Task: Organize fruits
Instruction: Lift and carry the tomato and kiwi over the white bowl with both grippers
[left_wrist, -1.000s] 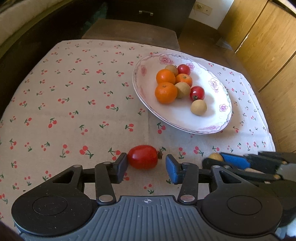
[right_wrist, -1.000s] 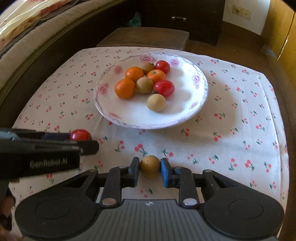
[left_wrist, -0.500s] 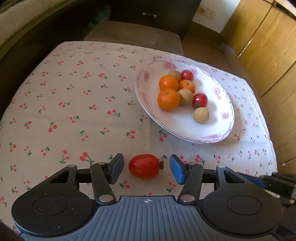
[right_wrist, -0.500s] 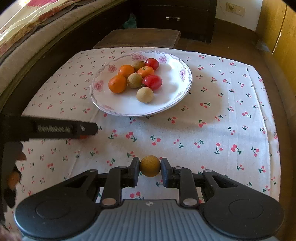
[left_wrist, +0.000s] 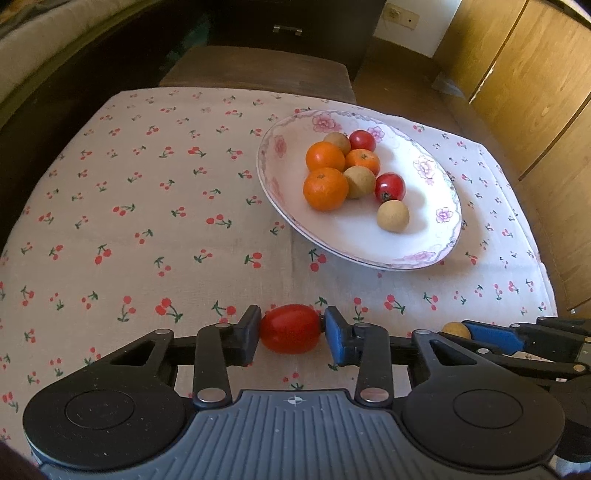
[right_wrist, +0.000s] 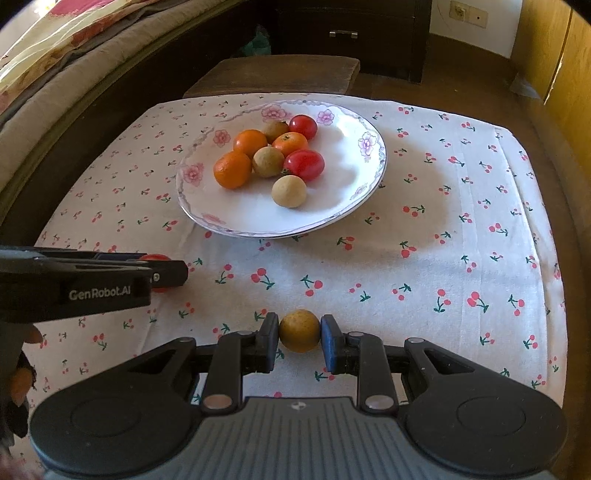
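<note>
Left wrist, tomato (left_wrist: 290, 328) between closing fingers (left_wrist: 247, 334), touching both

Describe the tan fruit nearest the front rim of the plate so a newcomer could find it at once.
Start at the white floral plate on the cherry-print tablecloth, where the fruits cluster toward the back. The tan round fruit lies at the front edge of that cluster, just in front of the oblong red tomato. Unlike the two other tan fruits wedged among the oranges, it has bare plate in front and to both sides.

My right gripper (right_wrist: 299, 336) pinches a brown longan (right_wrist: 299, 331); the fruit plate (right_wrist: 343, 206) sits at twelve o'clock, my left gripper (right_wrist: 162, 273) at nine.
</note>
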